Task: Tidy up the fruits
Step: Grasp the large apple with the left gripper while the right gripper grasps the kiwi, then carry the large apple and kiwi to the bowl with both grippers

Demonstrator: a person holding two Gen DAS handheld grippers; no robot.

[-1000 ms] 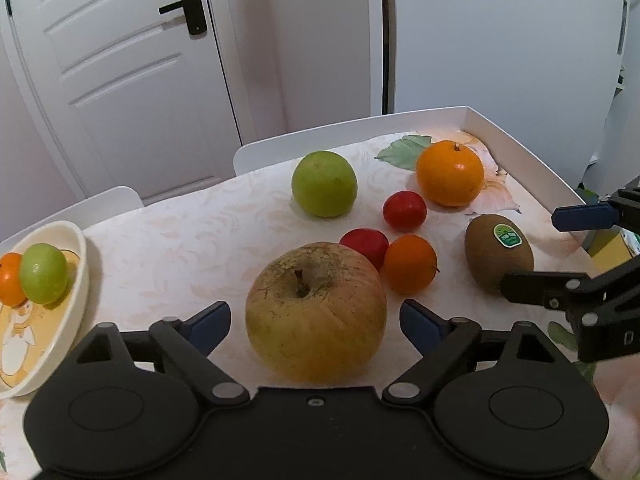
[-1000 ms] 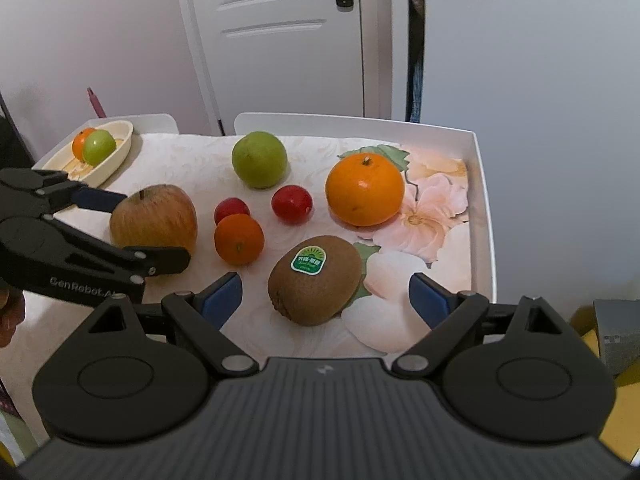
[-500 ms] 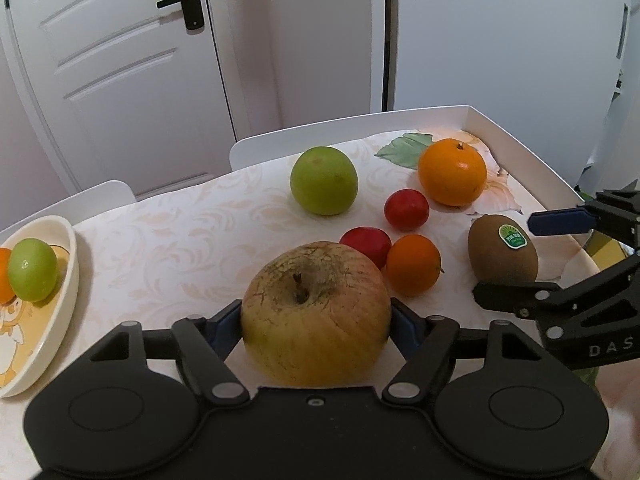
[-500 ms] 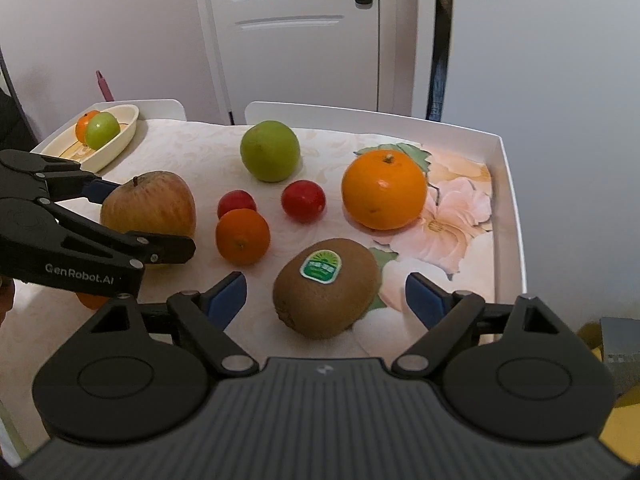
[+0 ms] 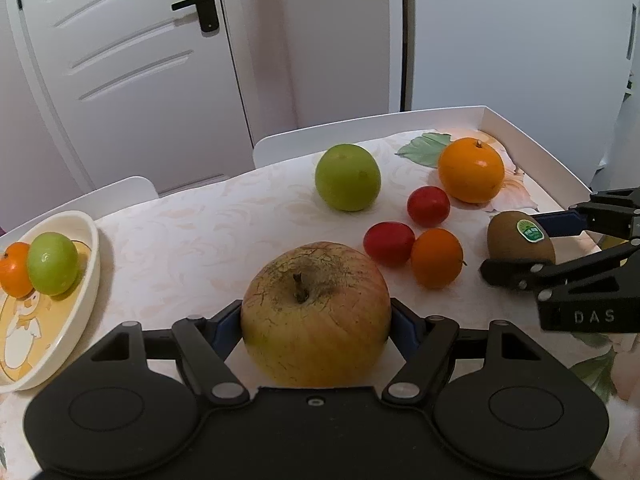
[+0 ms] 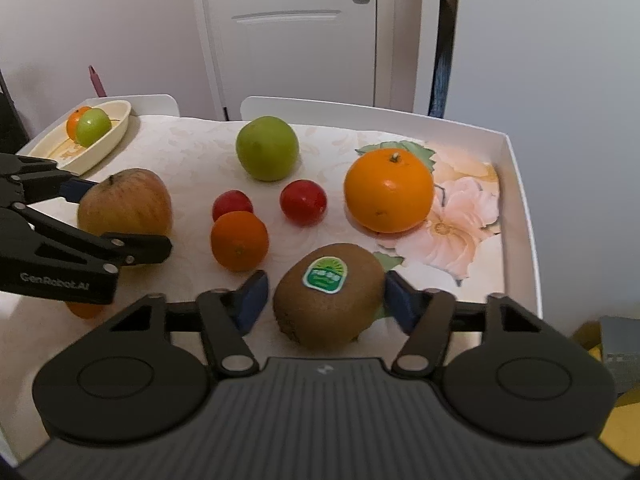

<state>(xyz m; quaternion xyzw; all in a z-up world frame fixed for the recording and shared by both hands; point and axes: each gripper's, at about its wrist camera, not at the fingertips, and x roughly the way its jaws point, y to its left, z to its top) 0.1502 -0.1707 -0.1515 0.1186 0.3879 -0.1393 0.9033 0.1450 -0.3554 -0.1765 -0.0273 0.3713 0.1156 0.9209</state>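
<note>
1. Our left gripper [image 5: 316,326] has its jaws pinched on the big russet apple [image 5: 316,316]; both blue pads press against the apple's sides, and the apple sits on the patterned tabletop [image 5: 192,240].
2. Our right gripper [image 6: 322,300] brackets the kiwi [image 6: 328,294], which lies between the jaws with its green sticker up. The right pad touches the kiwi's skin; a thin gap shows at the left pad, so we count these jaws as still spread.
3. Just ahead of the right jaws, to the left, sits a small orange [image 6: 239,240], with two red fruits [image 6: 303,202] behind it.
4. Farther ahead lie a green apple [image 6: 267,148] and, to the right, a large orange [image 6: 389,191] on the flower print.
5. Well left of the left jaws, a cream dish [image 5: 86,280] holds a small green fruit [image 5: 52,263] touching a small orange fruit [image 5: 14,275].
6. A white raised rim [image 6: 520,200] edges the table right of the right jaws.
</note>
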